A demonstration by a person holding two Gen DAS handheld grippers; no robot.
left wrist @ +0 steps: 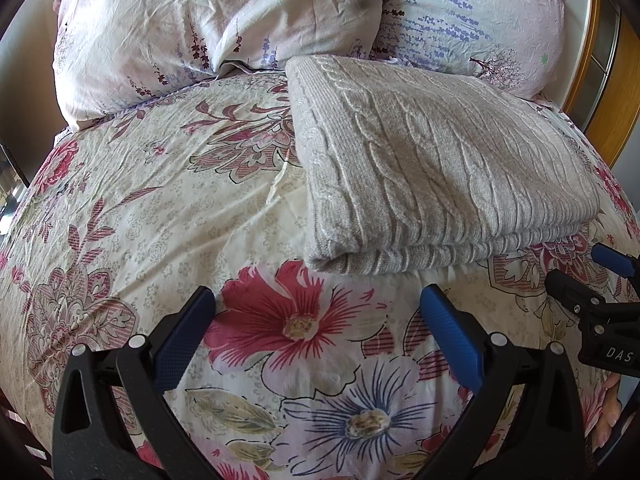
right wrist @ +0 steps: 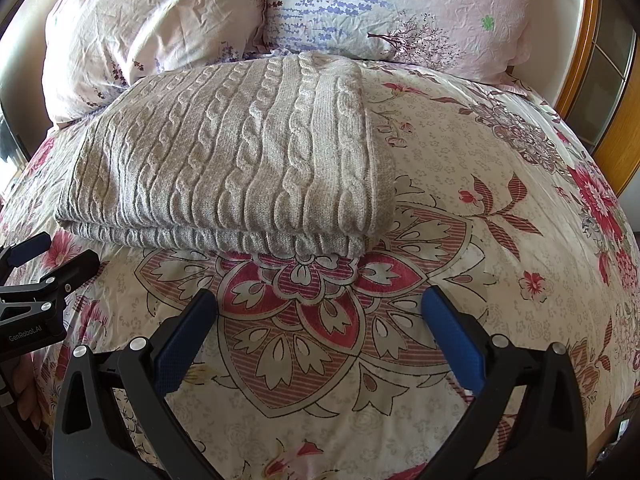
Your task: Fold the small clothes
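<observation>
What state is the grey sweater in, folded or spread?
Folded. The sweater lies as a neat rectangle on the bedspread, with stacked layers showing along its near edge. Neither gripper touches it.

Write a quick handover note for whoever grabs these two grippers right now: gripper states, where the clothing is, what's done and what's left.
Left hand-held gripper: open, empty, over the floral bedspread.
Right hand-held gripper: open, empty, beside it.
Grey cable-knit sweater: folded into a neat rectangle, lying on the bedspread in front of the pillows, touched by neither gripper.
Done: the sweater looks fully folded.
Left: no other garment in view; check for further items.
</observation>
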